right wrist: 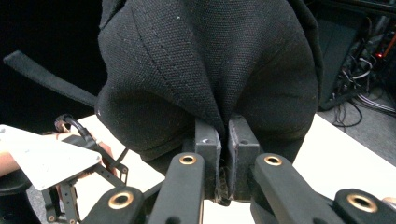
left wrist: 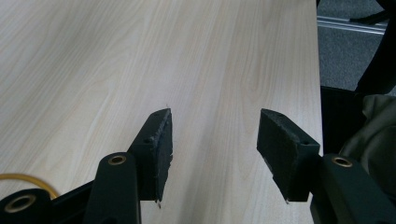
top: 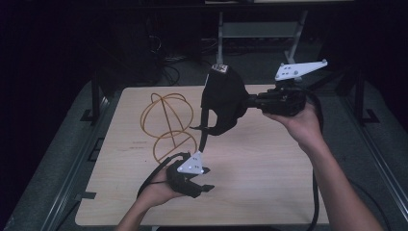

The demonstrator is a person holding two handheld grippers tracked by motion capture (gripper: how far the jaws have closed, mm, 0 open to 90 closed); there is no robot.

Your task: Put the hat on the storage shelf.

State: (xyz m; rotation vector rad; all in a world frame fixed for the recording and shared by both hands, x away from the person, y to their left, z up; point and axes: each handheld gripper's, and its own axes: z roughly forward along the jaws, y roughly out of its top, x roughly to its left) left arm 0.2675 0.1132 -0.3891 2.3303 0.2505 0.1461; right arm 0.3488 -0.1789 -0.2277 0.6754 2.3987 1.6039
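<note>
The right gripper (top: 251, 102) held a black cloth bag (top: 222, 98) in the air above the far middle of the tabletop (top: 269, 163); in the right gripper view its jaws were pressed nearly together on a pinched fold of the bag's canvas (right wrist: 205, 60), the cloth bulging up and away from the jaw tips; a black strap (top: 204, 132) hung down from the bag toward the left gripper (top: 198, 179). The left gripper sat low over the near part of the tabletop, its jaws spread wide with nothing but bare wood between them (left wrist: 215, 116); the strap's end lay just beyond and above those jaws. A yellow wire frame (top: 166, 122) of looped hoops stood on the tabletop, out past the left jaws and beside the hanging bag. As a judgement, the lifting of the bag was done; what remained seemed to be the left gripper taking the strap or the bag's lower edge, not yet begun. A small white label (top: 219, 68) sat at the bag's top; its marking was too small to read, and no brand showed elsewhere.
</note>
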